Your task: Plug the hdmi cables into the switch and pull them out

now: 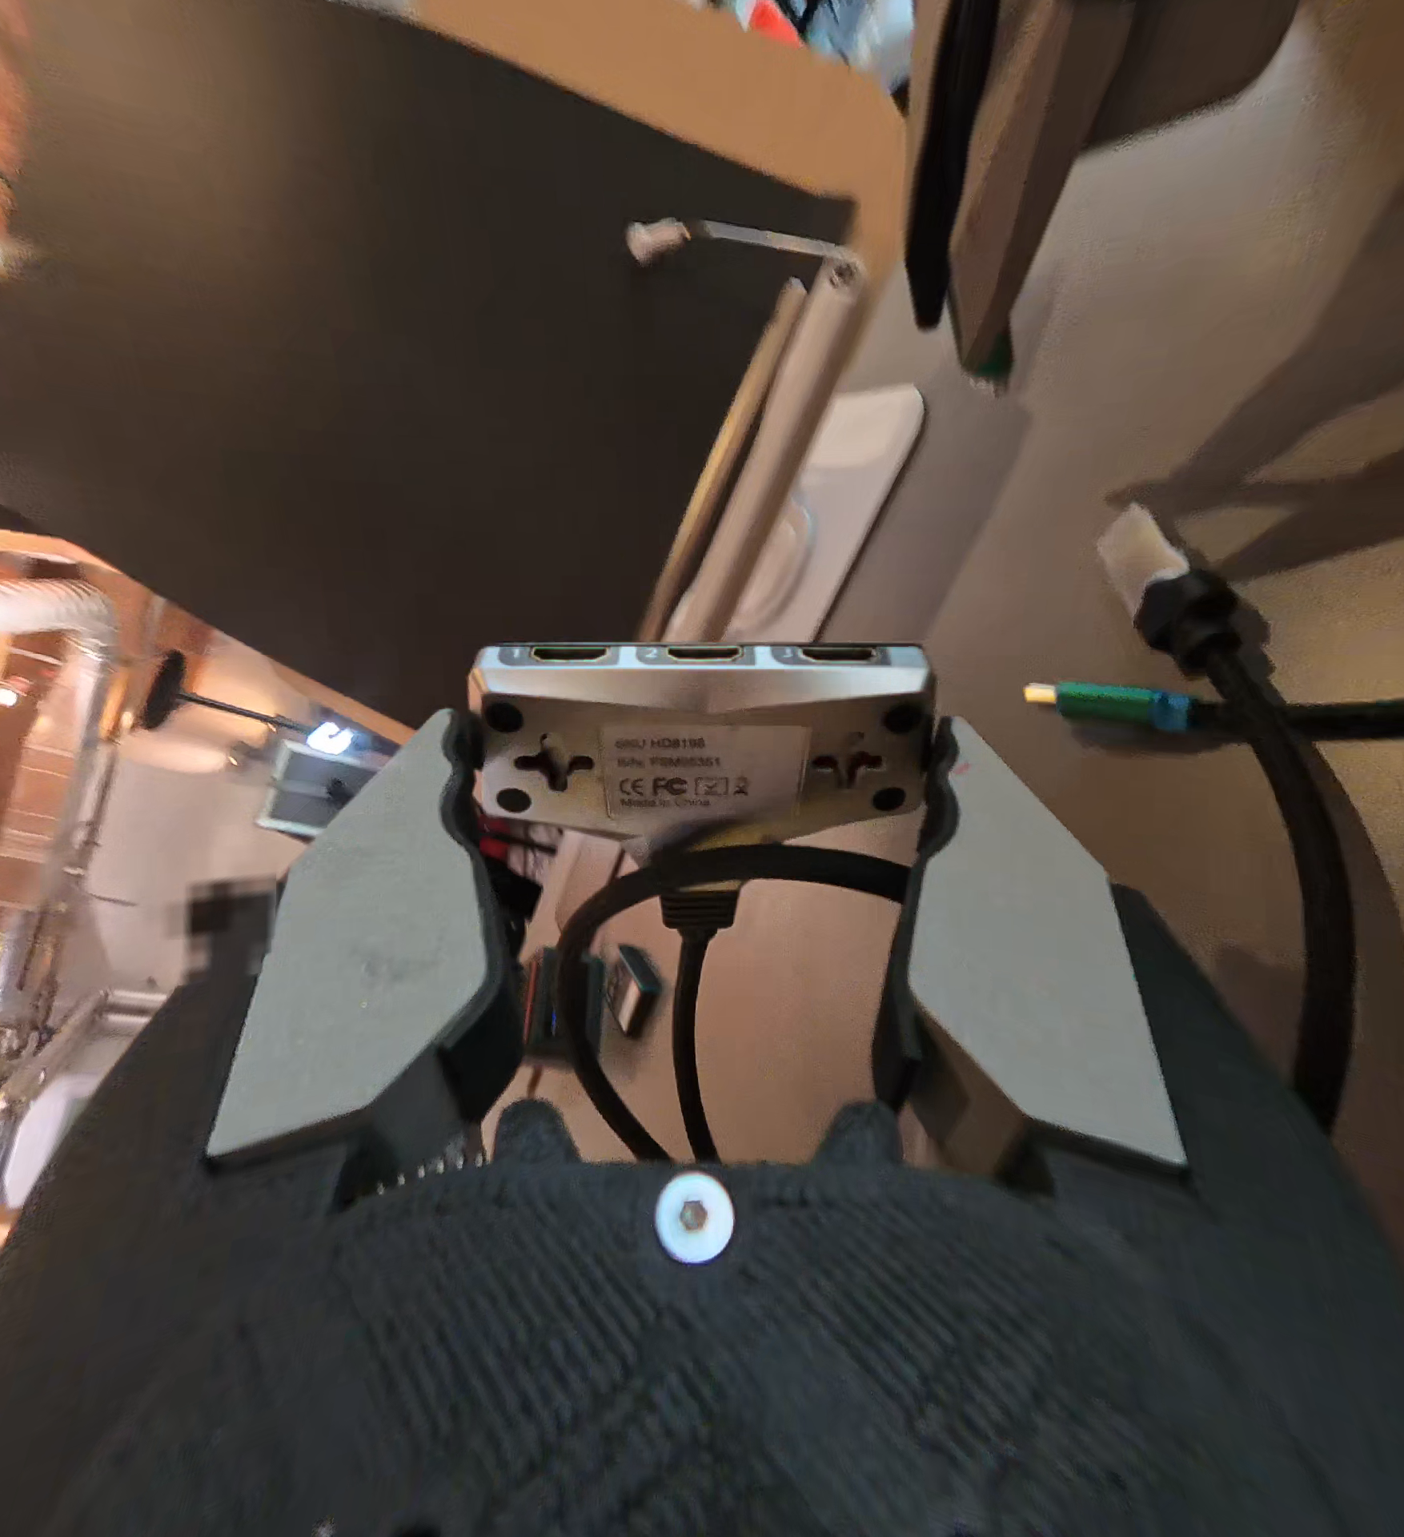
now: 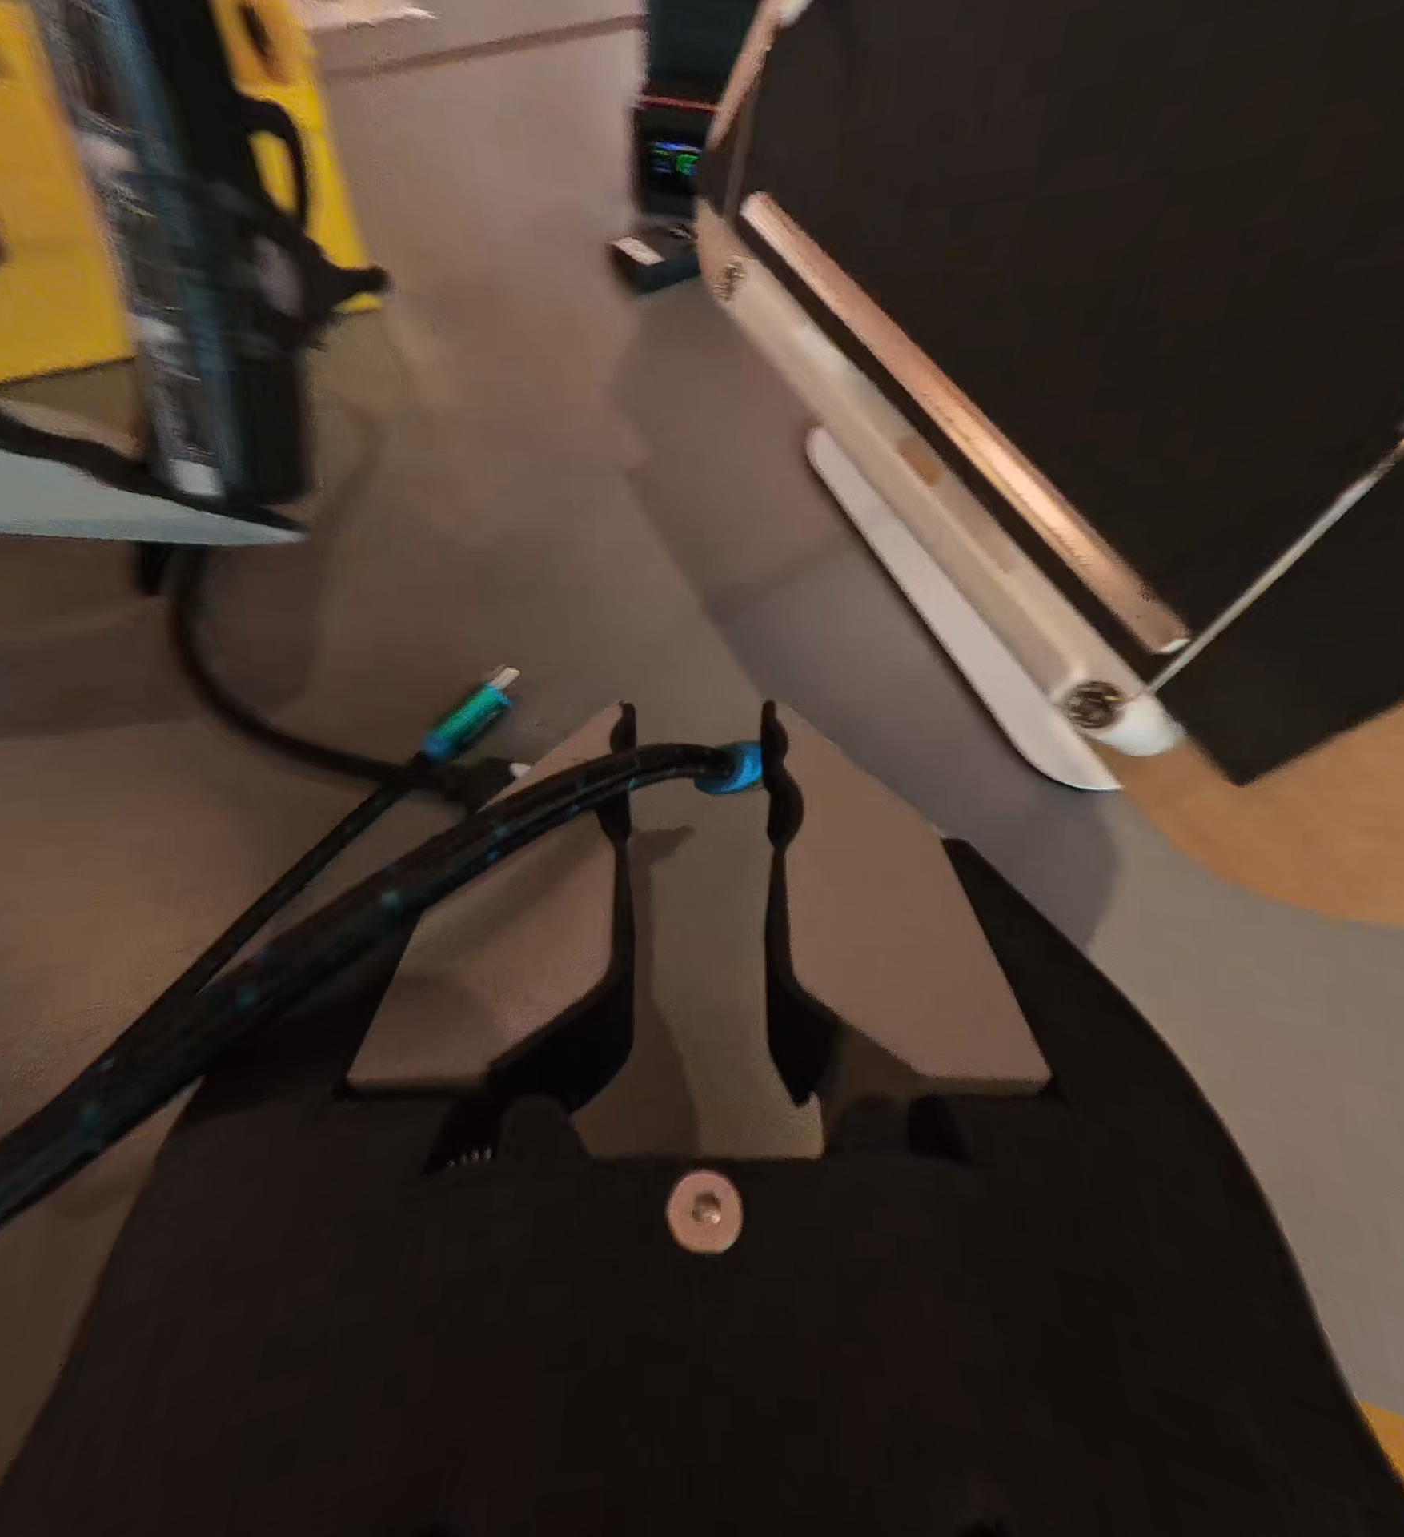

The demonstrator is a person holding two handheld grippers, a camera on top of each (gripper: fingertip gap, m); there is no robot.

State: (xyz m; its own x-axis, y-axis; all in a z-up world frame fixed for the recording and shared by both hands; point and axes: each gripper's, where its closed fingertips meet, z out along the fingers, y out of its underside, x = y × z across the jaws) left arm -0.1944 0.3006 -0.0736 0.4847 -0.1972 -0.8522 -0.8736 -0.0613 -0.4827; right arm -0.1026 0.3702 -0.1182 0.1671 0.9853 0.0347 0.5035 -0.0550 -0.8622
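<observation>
Left gripper (image 1: pixel 699 757) clamped on the silver HDMI switch (image 1: pixel 703 736), three ports facing away, green-plugged cable (image 1: pixel 1114 707) loose on the table (image 1: pixel 1181 873) beyond; right gripper (image 2: pixel 694 753) clamped on a blue-collared cable (image 2: pixel 732 767), second green plug (image 2: pixel 470 711) just left.

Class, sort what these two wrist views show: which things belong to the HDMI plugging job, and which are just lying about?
Job:
- switch, clamped in left gripper
- blue-collared cable, in right gripper
- green-plugged cable
- capped black cable

Lying about:
- monitor
- yellow box
- small lit device
</observation>
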